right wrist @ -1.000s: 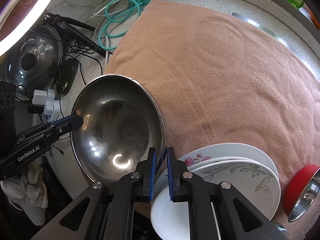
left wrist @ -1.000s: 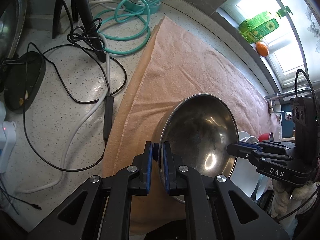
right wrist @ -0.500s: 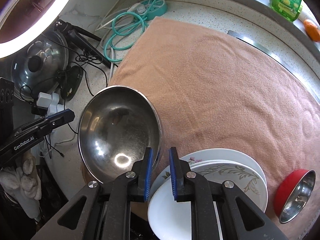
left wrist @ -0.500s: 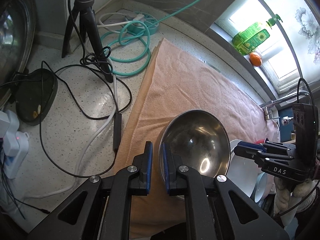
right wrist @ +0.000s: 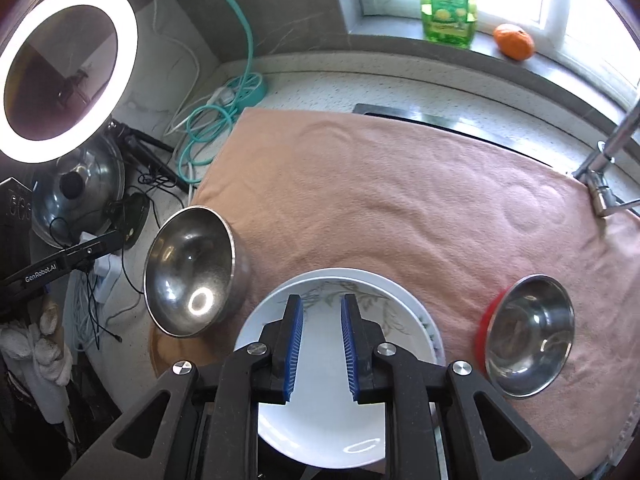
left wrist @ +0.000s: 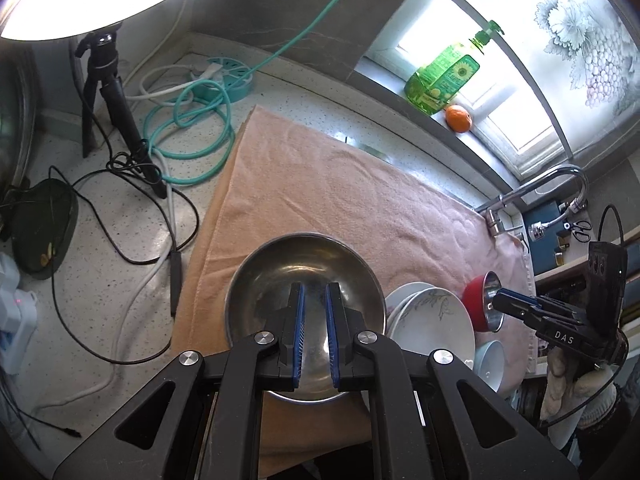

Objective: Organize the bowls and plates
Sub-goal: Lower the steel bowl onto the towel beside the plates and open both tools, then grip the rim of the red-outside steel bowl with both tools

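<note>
**Big bowl down, plates next**

Nearest the right wrist camera, the right gripper (right wrist: 320, 344) hangs over the stack of plates (right wrist: 396, 300). Its jaws are opening, with nothing between them, and the pads are clear of the china. The left gripper (left wrist: 314, 332) has its jaws drawn almost together, a narrow slot with nothing in it. It hovers above the hollow of the large steel bowl (left wrist: 276, 268) and touches neither rim nor wall.

That bowl sits at the left edge of the peach towel (right wrist: 400, 200), just beside the plates and apart from both grippers. So I judge the placing of it done and the job between steps.

The plates lie loosely overlapped rather than squared up, with a plain white one on top and leaf-patterned ones under it. To their right the small red-sided bowl (right wrist: 528, 328) lies tipped on its side on the towel. A pale bowl (left wrist: 490, 364) shows at the towel's near edge, beyond the plates as the left camera sees it.

The next move likely calls for the right jaws to widen further and come down on a plate rim — thin, slick china, so a square bite near the edge. Or they could reach across for the red bowl.

Farther off, the towel is bare up to the faucet (right wrist: 600, 176). Beyond that is the window sill, with a green bottle (right wrist: 448, 4) and an orange (right wrist: 514, 42).
</note>
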`<action>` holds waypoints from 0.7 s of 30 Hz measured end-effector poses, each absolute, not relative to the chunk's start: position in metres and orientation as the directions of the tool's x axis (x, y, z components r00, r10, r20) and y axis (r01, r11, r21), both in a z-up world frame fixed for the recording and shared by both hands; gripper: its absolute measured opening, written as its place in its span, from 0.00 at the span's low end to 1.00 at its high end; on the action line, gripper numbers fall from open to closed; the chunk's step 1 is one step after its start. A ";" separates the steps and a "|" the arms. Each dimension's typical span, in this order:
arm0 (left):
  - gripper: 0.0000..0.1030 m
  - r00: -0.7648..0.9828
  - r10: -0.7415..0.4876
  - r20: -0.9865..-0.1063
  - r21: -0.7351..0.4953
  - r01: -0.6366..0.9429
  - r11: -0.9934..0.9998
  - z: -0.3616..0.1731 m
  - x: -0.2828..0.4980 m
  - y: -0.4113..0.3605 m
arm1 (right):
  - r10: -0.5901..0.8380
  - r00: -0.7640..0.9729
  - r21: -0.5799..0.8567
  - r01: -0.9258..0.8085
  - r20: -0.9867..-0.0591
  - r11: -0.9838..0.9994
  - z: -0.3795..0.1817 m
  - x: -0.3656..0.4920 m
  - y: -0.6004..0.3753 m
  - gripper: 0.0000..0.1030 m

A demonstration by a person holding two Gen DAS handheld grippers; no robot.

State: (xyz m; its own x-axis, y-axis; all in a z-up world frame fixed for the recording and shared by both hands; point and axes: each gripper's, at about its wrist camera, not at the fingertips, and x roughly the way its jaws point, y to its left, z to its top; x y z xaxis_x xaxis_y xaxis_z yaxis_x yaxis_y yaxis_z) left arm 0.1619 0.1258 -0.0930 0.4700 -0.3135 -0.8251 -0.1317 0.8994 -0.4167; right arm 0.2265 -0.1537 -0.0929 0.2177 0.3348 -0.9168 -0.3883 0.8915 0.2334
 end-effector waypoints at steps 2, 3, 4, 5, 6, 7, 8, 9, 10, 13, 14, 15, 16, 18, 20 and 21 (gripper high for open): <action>0.08 0.472 -0.328 -0.818 -0.428 -0.119 0.896 -0.093 0.164 0.111 | 0.349 0.234 0.251 -0.363 -0.907 0.897 -0.090 0.224 -0.176 0.18; 0.08 0.474 -0.335 -0.814 -0.434 -0.114 0.894 -0.092 0.164 0.102 | 0.362 0.234 0.270 -0.348 -0.902 0.898 -0.089 0.223 -0.189 0.18; 0.08 0.477 -0.341 -0.810 -0.439 -0.107 0.892 -0.092 0.165 0.093 | 0.374 0.240 0.285 -0.335 -0.896 0.898 -0.088 0.221 -0.200 0.18; 0.08 0.479 -0.347 -0.806 -0.443 -0.100 0.891 -0.091 0.166 0.084 | 0.383 0.254 0.295 -0.324 -0.888 0.899 -0.086 0.220 -0.212 0.18; 0.08 0.480 -0.354 -0.802 -0.447 -0.092 0.890 -0.091 0.166 0.074 | 0.385 0.273 0.296 -0.314 -0.882 0.902 -0.084 0.219 -0.222 0.18; 0.08 0.482 -0.361 -0.798 -0.453 -0.084 0.888 -0.090 0.166 0.064 | 0.378 0.291 0.288 -0.308 -0.879 0.907 -0.083 0.218 -0.233 0.20; 0.08 0.482 -0.368 -0.795 -0.456 -0.076 0.887 -0.090 0.166 0.053 | 0.372 0.313 0.280 -0.301 -0.874 0.912 -0.082 0.217 -0.244 0.21; 0.08 0.480 -0.377 -0.793 -0.461 -0.068 0.885 -0.090 0.167 0.042 | 0.370 0.334 0.280 -0.287 -0.867 0.916 -0.080 0.215 -0.256 0.22; 0.08 0.476 -0.387 -0.789 -0.468 -0.059 0.882 -0.090 0.168 0.032 | 0.370 0.346 0.288 -0.265 -0.862 0.920 -0.080 0.215 -0.268 0.23; 0.08 0.468 -0.412 -0.782 -0.487 -0.046 0.872 -0.092 0.169 0.002 | 0.385 0.361 0.331 -0.204 -0.849 0.921 -0.085 0.214 -0.308 0.23; 0.08 0.466 -0.415 -0.781 -0.488 -0.042 0.872 -0.093 0.170 -0.009 | 0.376 0.373 0.329 -0.187 -0.848 0.926 -0.088 0.215 -0.320 0.23; 0.08 0.464 -0.413 -0.783 -0.485 -0.040 0.874 -0.094 0.171 -0.019 | 0.371 0.383 0.330 -0.171 -0.846 0.928 -0.091 0.215 -0.332 0.23; 0.08 0.459 -0.416 -0.785 -0.486 -0.040 0.873 -0.097 0.171 -0.028 | 0.378 0.385 0.345 -0.155 -0.842 0.926 -0.095 0.216 -0.344 0.23; 0.08 0.442 -0.426 -0.790 -0.491 -0.040 0.870 -0.103 0.172 -0.045 | 0.408 0.374 0.390 -0.128 -0.833 0.912 -0.103 0.217 -0.366 0.23; 0.08 0.426 -0.423 -0.800 -0.482 -0.037 0.875 -0.108 0.172 -0.063 | 0.416 0.369 0.401 -0.120 -0.831 0.908 -0.110 0.217 -0.383 0.23; 0.08 0.417 -0.422 -0.805 -0.479 -0.036 0.877 -0.111 0.173 -0.072 | 0.413 0.374 0.398 -0.120 -0.831 0.910 -0.113 0.217 -0.389 0.23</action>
State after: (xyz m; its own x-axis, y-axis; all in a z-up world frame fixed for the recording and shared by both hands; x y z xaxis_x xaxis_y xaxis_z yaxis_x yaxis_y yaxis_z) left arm 0.1726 -0.0716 -0.1107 0.4174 -0.4220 -0.8048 -0.0357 0.8773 -0.4785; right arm 0.2172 -0.3892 -0.1132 0.3737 0.4126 -0.8307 -0.1200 0.9096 0.3977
